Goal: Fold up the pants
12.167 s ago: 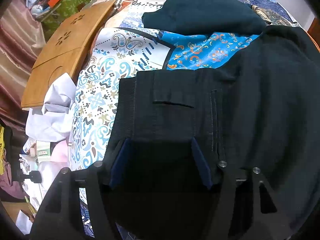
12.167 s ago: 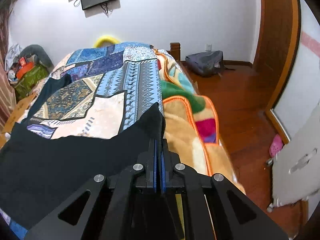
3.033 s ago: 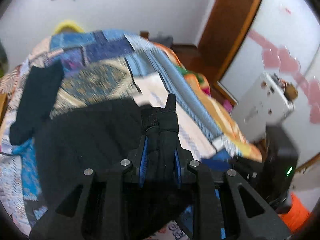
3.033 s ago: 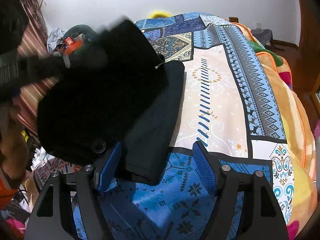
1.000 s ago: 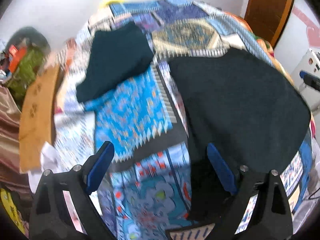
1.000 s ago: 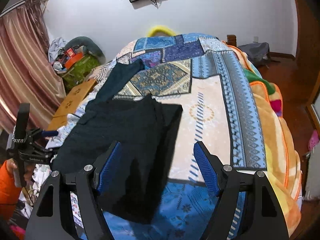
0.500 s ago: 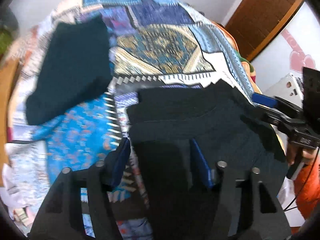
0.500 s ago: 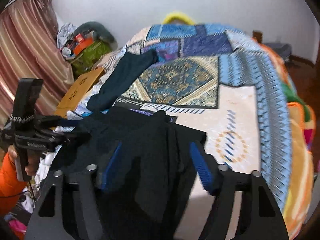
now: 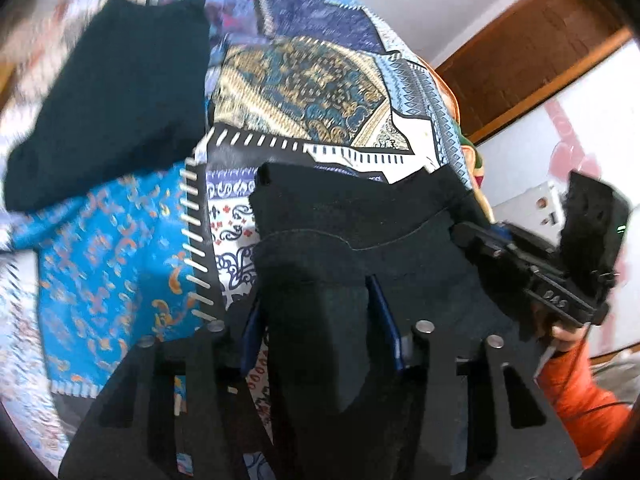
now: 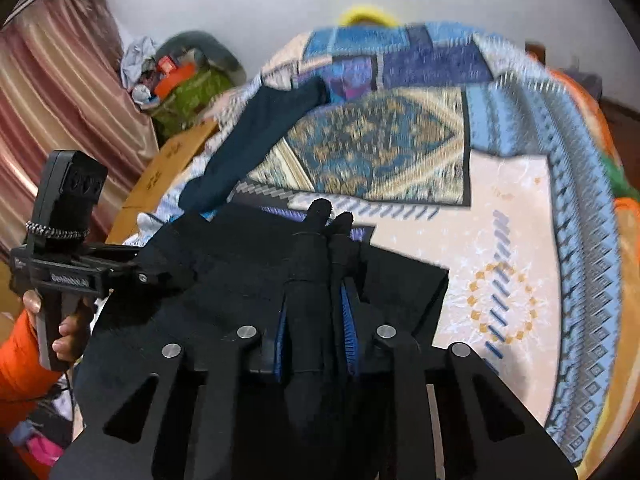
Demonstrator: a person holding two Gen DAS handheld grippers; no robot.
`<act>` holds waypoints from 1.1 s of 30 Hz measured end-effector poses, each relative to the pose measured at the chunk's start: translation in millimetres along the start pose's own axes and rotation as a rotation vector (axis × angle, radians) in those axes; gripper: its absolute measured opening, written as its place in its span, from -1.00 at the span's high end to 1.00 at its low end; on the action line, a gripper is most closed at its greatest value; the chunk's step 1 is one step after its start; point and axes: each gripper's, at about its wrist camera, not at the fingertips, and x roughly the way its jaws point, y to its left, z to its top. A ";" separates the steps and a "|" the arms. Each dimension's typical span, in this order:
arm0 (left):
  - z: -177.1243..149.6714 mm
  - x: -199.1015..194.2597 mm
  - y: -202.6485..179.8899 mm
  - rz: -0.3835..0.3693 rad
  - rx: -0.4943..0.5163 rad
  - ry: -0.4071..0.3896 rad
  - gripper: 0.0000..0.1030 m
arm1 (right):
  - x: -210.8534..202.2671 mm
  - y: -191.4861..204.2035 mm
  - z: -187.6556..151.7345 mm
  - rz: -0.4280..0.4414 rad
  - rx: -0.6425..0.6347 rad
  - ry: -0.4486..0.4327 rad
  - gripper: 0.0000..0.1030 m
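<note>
Black pants (image 9: pixel 360 216) lie folded on the patterned bedspread (image 9: pixel 112 264). My left gripper (image 9: pixel 318 316) has a thick bunch of their near edge filling the gap between its blue pads (image 9: pixel 384 320). Its jaws are closing on that cloth. In the right wrist view the pants (image 10: pixel 400 280) spread to the left and right of my right gripper (image 10: pixel 316 324). Its pads (image 10: pixel 347 320) squeeze a narrow ridge of black cloth that sticks out past the tips, and its jaws are closing too. Each view shows the other gripper, the right one (image 9: pixel 524 264) and the left one (image 10: pixel 132 266), at the pants' edge.
A second dark folded garment (image 10: pixel 260 140) lies farther up the bed. A wooden board (image 10: pixel 172 160), a green bag (image 10: pixel 188 84) and a curtain (image 10: pixel 60 80) stand along the left. A white appliance (image 9: pixel 532 208) and a brown door (image 9: pixel 520 48) are at the right. A hand (image 10: pixel 68 332) in an orange sleeve (image 9: pixel 576 392) holds each gripper.
Both grippers came down onto the near edge of the pants with wide jaws. Their jaws have since narrowed onto bunched black cloth.
</note>
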 end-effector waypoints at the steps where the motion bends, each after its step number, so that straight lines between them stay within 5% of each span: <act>1: -1.0 -4.6 -7.5 0.029 0.024 -0.011 0.19 | -4.9 5.3 0.0 -0.016 -0.024 -0.019 0.65; 9: -2.6 -45.9 -57.3 0.155 0.190 -0.133 0.33 | -52.8 30.4 7.0 -0.028 -0.123 -0.171 0.69; 15: 21.9 -45.3 -73.5 0.163 0.210 -0.160 0.28 | -67.8 24.4 14.3 -0.082 -0.124 -0.254 0.69; 19: 33.8 -20.1 -67.0 0.218 0.215 -0.103 0.10 | -54.4 13.4 17.6 -0.080 -0.100 -0.225 0.69; 24: 24.8 -0.8 -46.4 0.186 0.165 -0.035 0.10 | -27.2 -1.8 11.2 -0.109 -0.095 -0.139 0.69; 33: 19.3 -19.8 -49.5 0.145 0.180 -0.073 0.71 | -39.8 -1.2 3.5 -0.084 -0.102 -0.174 0.69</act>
